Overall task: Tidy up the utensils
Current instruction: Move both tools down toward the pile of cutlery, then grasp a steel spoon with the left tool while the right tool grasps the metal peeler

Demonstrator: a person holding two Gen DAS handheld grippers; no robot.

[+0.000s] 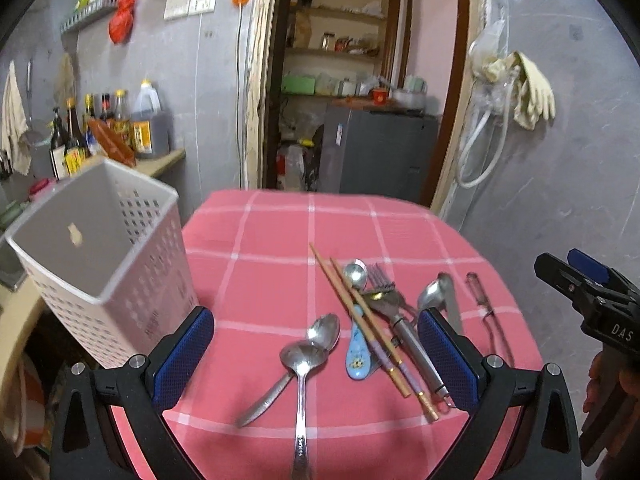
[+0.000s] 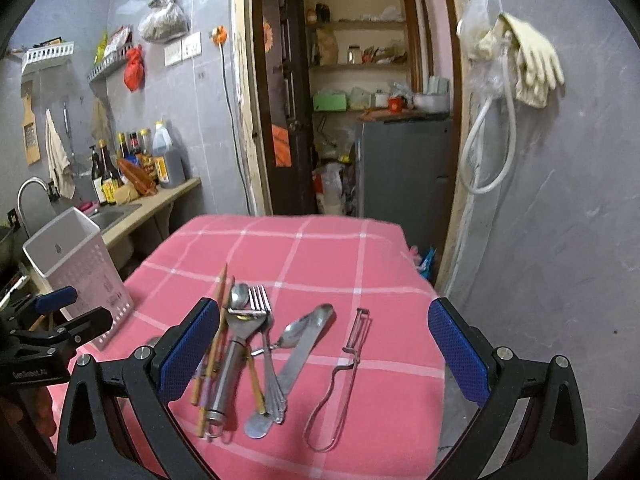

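A pile of utensils lies on the pink checked tablecloth (image 1: 280, 232): two steel spoons (image 1: 308, 354), a blue ceramic spoon (image 1: 359, 360), wooden chopsticks (image 1: 360, 320), a fork (image 2: 262, 320), a butter knife (image 2: 296, 360) and a wire peeler (image 2: 340, 372). A white perforated holder (image 1: 104, 256) stands empty at the table's left edge; it also shows in the right wrist view (image 2: 80, 268). My left gripper (image 1: 316, 356) is open above the two spoons. My right gripper (image 2: 324, 354) is open above the fork, knife and peeler.
A counter with sauce bottles (image 1: 108, 128) and a sink (image 2: 108, 216) runs along the left wall. An open doorway with shelves and a grey cabinet (image 2: 404, 168) is behind the table. Gloves and a hose (image 2: 520, 68) hang on the right wall.
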